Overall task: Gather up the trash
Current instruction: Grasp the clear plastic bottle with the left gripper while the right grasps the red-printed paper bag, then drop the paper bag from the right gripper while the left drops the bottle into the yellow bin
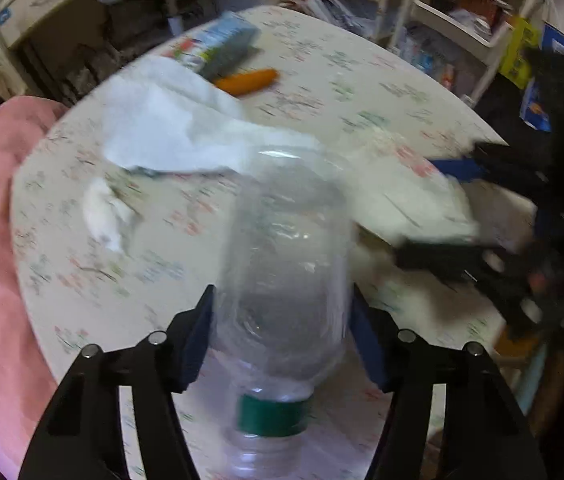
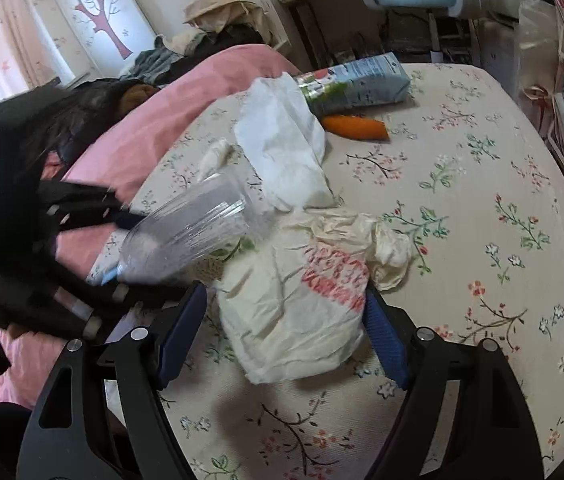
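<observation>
So the left gripper (image 1: pixel 282 336) has its blue pads clamped on either side of a clear crushed plastic bottle with a green label band (image 1: pixel 282 280). The bottle's long axis runs straight along the fingers, cap end back toward the camera and base pointing forward, tilted up off the floral-print tablecloth (image 2: pixel 482 200).

The right gripper (image 2: pixel 286 332) is spread wide, with a cream plastic bag printed in red letters (image 2: pixel 302 304) sitting between its fingers. I can't tell if the pads are touching the bag, and they don't look like they're squeezing it, so I'd call it not yet holding.

The part that matters: from the left tool, the bag is ahead and off to its right, and the bottle's base already points roughly toward the bag's crumpled mouth (seen from the right wrist, the base sits just up and left of the bag). My guess is the bottle goes in base-first once the right side pinches the bag open.

Farther ahead of both tools: a white crumpled paper sheet (image 2: pixel 282 140), a small white tissue wad (image 1: pixel 104 212), an orange carrot-shaped piece (image 2: pixel 356 126), and a blue-and-white drink carton lying flat (image 2: pixel 358 82). All still loose.
</observation>
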`<control>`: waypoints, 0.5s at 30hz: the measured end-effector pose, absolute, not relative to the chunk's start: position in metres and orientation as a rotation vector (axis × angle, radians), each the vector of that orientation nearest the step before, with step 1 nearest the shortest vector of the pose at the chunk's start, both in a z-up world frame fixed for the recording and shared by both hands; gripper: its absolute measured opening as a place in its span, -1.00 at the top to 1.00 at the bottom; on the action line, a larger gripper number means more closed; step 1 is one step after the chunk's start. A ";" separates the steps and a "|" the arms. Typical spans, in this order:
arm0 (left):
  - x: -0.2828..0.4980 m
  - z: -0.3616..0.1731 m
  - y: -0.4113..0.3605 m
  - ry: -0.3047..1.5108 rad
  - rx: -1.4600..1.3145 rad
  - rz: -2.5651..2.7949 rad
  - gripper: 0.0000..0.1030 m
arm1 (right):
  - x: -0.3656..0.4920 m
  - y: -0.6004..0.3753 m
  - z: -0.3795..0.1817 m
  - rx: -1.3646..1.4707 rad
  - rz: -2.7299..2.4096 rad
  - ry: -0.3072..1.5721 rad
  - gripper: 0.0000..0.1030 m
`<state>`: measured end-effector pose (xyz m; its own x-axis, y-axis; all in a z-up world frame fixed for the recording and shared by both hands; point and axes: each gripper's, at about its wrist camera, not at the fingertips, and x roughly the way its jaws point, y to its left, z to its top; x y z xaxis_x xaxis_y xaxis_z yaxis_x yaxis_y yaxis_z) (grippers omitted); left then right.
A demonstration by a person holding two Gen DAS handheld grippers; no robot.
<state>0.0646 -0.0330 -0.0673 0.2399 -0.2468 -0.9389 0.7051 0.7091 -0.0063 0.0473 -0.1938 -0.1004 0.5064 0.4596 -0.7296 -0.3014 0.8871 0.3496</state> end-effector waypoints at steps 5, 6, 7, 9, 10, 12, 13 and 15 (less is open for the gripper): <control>0.038 -0.069 -0.054 1.097 0.538 -0.632 -0.21 | 0.045 -0.206 -0.102 0.217 0.454 0.935 -0.22; 0.038 -0.071 -0.059 1.086 0.541 -0.588 -0.21 | 0.045 -0.208 -0.104 0.224 0.455 0.941 -0.10; 0.040 -0.072 -0.062 1.073 0.541 -0.547 -0.21 | 0.044 -0.210 -0.105 0.228 0.455 0.946 -0.03; 0.045 -0.076 -0.062 1.071 0.487 -0.465 -0.21 | 0.042 -0.212 -0.108 0.220 0.455 0.957 0.16; 0.048 -0.077 -0.057 1.072 0.458 -0.435 -0.21 | 0.040 -0.213 -0.108 0.218 0.454 0.955 0.23; 0.052 -0.076 -0.046 1.077 0.343 -0.393 -0.11 | 0.037 -0.218 -0.107 0.228 0.456 0.945 0.55; 0.052 -0.075 -0.041 1.076 0.291 -0.376 -0.11 | 0.035 -0.220 -0.106 0.234 0.458 0.940 0.62; 0.048 -0.072 -0.029 1.065 0.181 -0.338 -0.11 | 0.030 -0.224 -0.100 0.240 0.467 0.919 0.77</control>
<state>0.0483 -0.0287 -0.0717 0.4392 -0.1837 -0.8794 0.3572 0.9339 -0.0167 0.0300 -0.2244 -0.0996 0.5165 0.4850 -0.7056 -0.2847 0.8745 0.3927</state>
